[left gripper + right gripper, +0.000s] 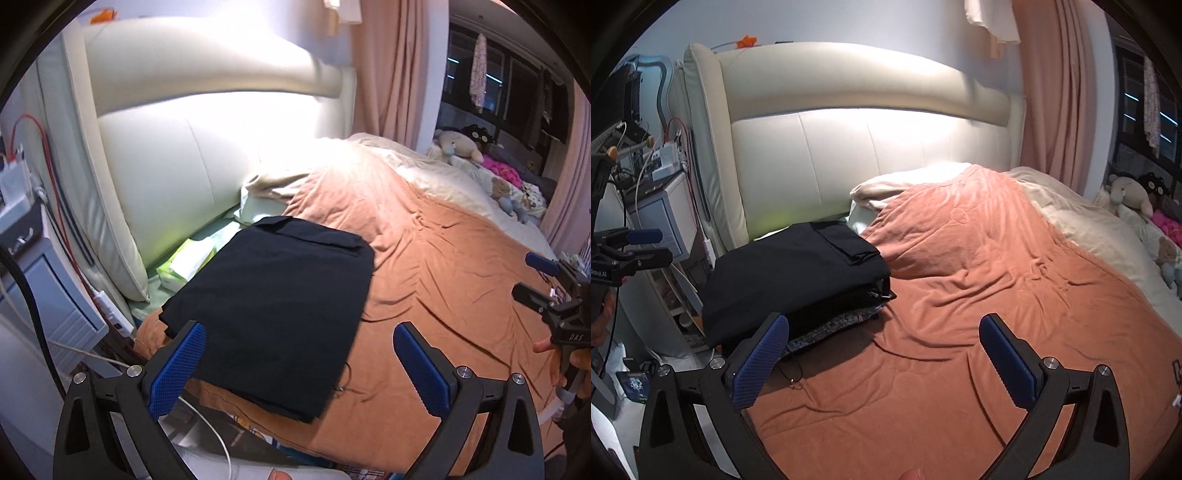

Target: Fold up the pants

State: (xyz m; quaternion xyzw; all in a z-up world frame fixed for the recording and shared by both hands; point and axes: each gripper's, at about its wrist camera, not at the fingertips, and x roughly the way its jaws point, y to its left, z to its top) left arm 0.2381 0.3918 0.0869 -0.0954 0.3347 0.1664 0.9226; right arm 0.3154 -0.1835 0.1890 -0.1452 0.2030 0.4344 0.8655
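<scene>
Pants (273, 302) sit folded square just ahead of my left gripper (299, 363); both it and my right gripper (884, 358) hang wide apart, empty, since folding looks done.

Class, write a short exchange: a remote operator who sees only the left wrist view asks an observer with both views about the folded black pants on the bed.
Operator: From above I see only a flat black rectangle. Is anything under it?
Observer: Yes. The right wrist view shows the side of the folded black pants, and a patterned grey cloth sticks out beneath their near edge.
Operator: The right gripper is side-on at the edge of my view. Does it hold anything?
Observer: No. The right gripper is open, with only the wrinkled orange blanket showing between its blue pads.
</scene>
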